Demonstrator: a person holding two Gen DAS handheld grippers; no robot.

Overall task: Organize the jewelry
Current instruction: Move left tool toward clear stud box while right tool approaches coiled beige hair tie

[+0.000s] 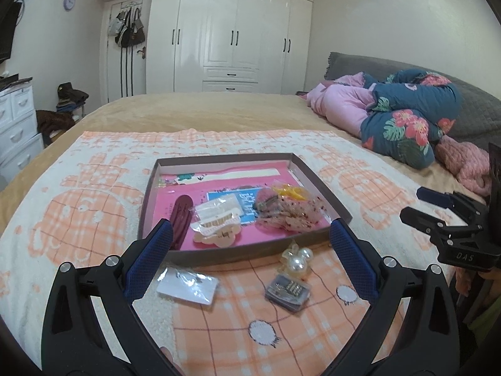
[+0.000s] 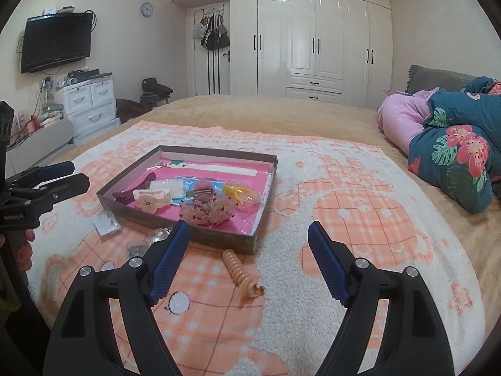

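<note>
A shallow brown box [image 1: 162, 169] with a pink floor sits on the towel and holds hair clips, a bagged comb, a pink scrunchie and a yellow piece. It also shows in the right wrist view [image 2: 219, 239]. In front of it lie a white earring card [image 1: 188, 285], a pearl piece [image 1: 296, 260] and a small grey packet [image 1: 287, 291]. My left gripper [image 1: 250, 235] is open and empty above these. My right gripper [image 2: 249, 233] is open and empty above a beige spiral hair tie [image 2: 239, 271].
An orange and white towel [image 2: 344, 206] covers the bed. A rolled floral and pink quilt [image 2: 454, 144] lies at the right. White drawers [image 2: 90, 106] and a wardrobe [image 2: 313, 40] stand beyond the bed. The other gripper [image 1: 444, 216] is at the right.
</note>
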